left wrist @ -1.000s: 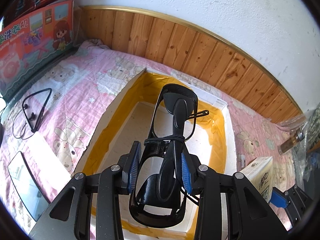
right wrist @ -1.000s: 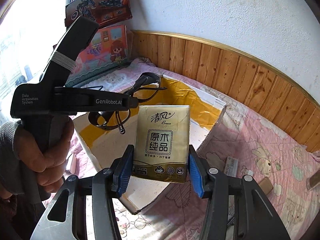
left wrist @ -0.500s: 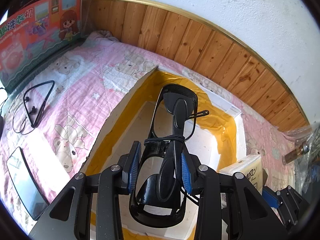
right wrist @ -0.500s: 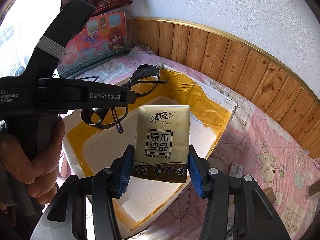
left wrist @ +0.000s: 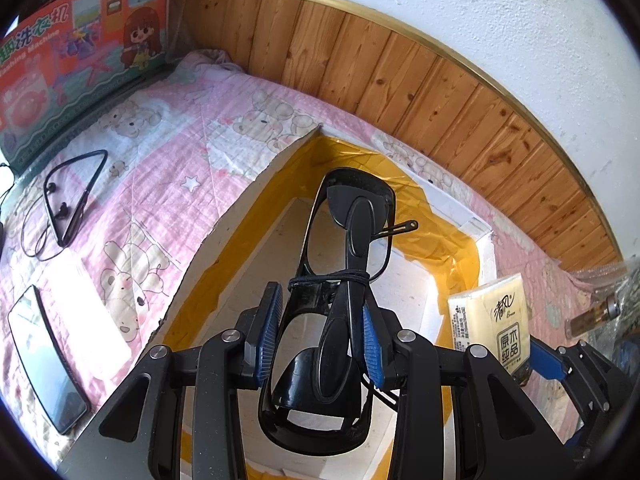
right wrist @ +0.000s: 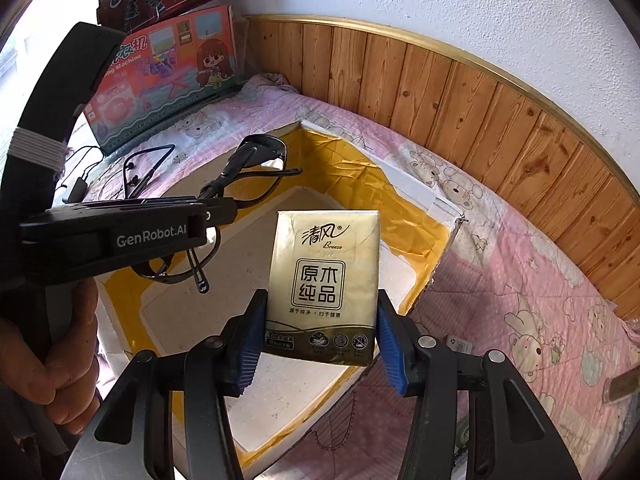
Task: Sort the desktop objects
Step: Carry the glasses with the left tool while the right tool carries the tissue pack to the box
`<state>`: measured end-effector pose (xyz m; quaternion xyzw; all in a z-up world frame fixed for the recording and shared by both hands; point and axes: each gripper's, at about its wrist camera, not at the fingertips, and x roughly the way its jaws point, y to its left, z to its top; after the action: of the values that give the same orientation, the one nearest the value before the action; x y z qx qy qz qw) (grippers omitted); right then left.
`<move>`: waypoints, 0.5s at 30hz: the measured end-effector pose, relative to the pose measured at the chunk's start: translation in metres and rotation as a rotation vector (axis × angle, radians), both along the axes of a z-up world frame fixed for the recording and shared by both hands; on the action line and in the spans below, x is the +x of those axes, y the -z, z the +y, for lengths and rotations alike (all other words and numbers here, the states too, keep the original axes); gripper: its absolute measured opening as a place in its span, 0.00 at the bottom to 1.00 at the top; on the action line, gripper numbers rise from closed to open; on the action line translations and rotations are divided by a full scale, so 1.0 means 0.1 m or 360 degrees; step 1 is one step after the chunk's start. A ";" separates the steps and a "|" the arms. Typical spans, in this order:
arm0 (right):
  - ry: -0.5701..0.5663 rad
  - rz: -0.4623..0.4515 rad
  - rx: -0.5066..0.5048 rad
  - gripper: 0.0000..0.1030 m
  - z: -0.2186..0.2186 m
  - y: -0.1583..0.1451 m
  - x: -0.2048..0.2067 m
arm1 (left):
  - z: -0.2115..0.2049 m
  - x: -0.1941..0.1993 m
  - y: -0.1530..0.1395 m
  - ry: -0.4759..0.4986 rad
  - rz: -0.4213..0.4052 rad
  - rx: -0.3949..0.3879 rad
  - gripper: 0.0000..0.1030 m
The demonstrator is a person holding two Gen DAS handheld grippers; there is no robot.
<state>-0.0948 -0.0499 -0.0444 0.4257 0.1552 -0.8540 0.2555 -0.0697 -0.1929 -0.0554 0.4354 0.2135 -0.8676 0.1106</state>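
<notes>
Left claw [left wrist: 323,340] grips folded black glasses [left wrist: 340,280], long axis pointing ahead; right claw [right wrist: 320,334] clamps an upright tissue pack [right wrist: 324,280]. The yellow-lined foam box [left wrist: 240,240] lies directly below both.

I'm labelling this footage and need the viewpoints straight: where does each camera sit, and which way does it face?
Left wrist: on the left gripper, angled down into the foam box; its fingers clamp black glasses.
Right wrist: on the right gripper, angled down over the same box's near corner; its fingers clamp a tissue pack; the person's hand shows left.
Shared: box, glasses, tissue pack, pink quilt, toy carton.
</notes>
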 end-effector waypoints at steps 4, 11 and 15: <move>0.0006 -0.0019 0.0023 0.51 -0.02 0.01 -0.10 | -0.03 0.00 0.02 -0.0010 -0.0008 0.0007 0.37; -0.0001 -0.0046 0.0066 0.51 -0.10 0.07 -0.26 | -0.05 -0.01 0.03 -0.0001 -0.0013 0.0005 0.37; 0.0006 -0.0071 0.0074 0.51 -0.14 0.11 -0.37 | -0.06 -0.01 0.04 0.0000 -0.0015 0.0007 0.37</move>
<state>-0.1317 -0.0635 -0.0551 0.4509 0.1685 -0.8410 0.2471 -0.0709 -0.1989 -0.0593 0.4396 0.2149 -0.8650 0.1108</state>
